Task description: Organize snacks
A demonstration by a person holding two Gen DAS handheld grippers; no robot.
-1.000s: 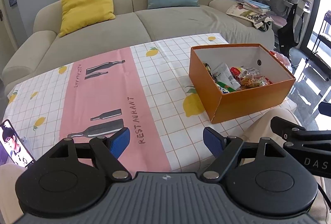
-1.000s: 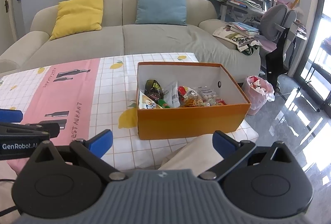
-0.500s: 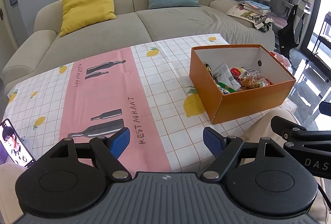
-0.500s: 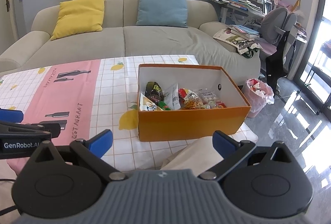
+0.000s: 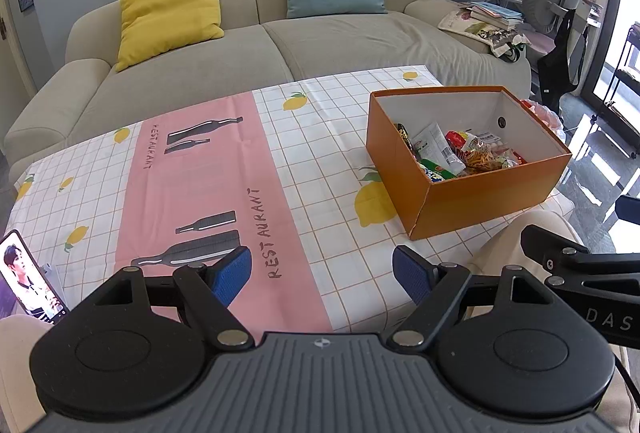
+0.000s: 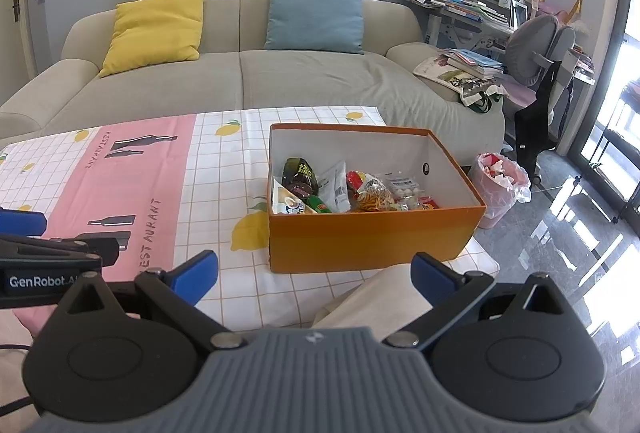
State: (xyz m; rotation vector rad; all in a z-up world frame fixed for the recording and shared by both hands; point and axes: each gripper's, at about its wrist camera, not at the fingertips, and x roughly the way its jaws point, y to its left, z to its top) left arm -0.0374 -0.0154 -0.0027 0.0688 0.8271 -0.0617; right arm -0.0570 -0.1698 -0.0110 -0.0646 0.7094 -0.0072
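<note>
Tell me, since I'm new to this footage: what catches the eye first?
The orange box full of snack packets sits on the right of the lemon-print tablecloth. Behind it, a yellow cushion lies on the beige sofa.

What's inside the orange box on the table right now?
The orange box holds a pile of snack packets: one dark brown, one white, one of orange sticks. Anything beneath them, and the box floor, is covered.
</note>
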